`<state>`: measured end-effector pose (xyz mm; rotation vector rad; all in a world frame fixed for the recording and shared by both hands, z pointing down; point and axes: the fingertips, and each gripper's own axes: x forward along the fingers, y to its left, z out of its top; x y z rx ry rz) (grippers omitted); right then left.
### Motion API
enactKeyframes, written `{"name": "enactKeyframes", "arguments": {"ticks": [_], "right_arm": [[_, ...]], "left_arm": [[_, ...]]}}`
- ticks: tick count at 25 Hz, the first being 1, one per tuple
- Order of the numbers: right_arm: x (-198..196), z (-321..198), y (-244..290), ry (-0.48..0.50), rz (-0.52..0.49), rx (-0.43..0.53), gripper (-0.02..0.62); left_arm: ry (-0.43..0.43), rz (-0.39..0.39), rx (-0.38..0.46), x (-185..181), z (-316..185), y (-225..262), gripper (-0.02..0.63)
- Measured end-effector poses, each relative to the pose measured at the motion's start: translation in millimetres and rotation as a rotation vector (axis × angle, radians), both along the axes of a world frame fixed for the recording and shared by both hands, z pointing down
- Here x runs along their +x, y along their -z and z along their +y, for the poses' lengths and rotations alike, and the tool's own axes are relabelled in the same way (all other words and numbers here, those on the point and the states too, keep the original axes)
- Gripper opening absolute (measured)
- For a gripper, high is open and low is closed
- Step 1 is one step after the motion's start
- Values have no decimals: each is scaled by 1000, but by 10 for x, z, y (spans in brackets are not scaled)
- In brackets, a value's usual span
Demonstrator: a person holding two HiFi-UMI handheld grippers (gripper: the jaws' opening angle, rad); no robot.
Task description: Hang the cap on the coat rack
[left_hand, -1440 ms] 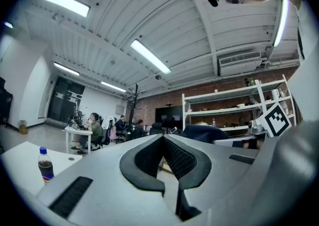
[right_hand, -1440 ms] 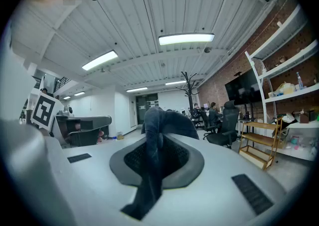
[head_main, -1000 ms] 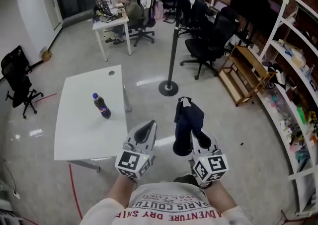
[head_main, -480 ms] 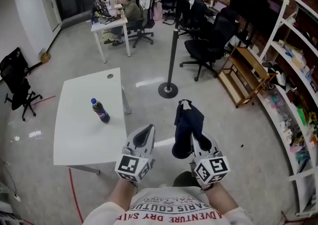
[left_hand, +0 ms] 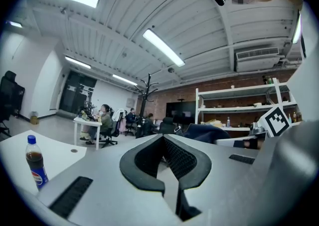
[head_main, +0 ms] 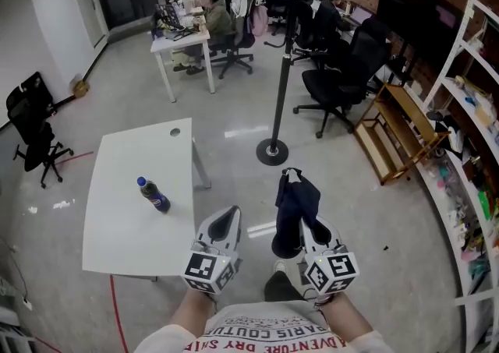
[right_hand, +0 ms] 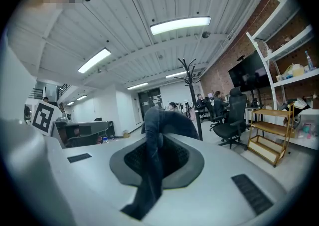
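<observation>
Cap of dark blue cloth sits clamped in the right gripper, low and just right of centre in the head view. In the right gripper view the cap bunches above the jaw tips, and a strip of it runs down between the pads of the right gripper, which are pressed onto it. Beside it, at lower centre-left, the left gripper has its jaws drawn together at the tips with nothing between them, as the left gripper view shows.

Left of the grippers stands a white table with a cola bottle upright on it; the bottle shows at the lower left of the left gripper view.

Farther on, above centre, the coat rack rises from a round base on the grey floor, well apart from the cap. Its hooked top shows in the right gripper view.

White shelving runs along the right edge. Black office chairs and seated people at desks fill the top.
</observation>
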<state>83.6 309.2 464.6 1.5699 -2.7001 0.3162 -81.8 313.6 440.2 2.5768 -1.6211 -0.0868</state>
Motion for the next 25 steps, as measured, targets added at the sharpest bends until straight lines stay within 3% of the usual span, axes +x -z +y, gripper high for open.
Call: {"name": "enactKeyframes", "arguments": {"ticks": [10, 17, 25], "right_arm": [[559, -1585, 197, 50, -44, 19, 29], [975, -2369, 281, 76, -48, 33, 29], [1122, -3171, 173, 47, -52, 2, 29]], "left_arm": [[59, -27, 27, 521, -1514, 286, 5], [76, -18, 9, 919, -2250, 294, 5], [75, -31, -17, 966, -3026, 196, 5]]}}
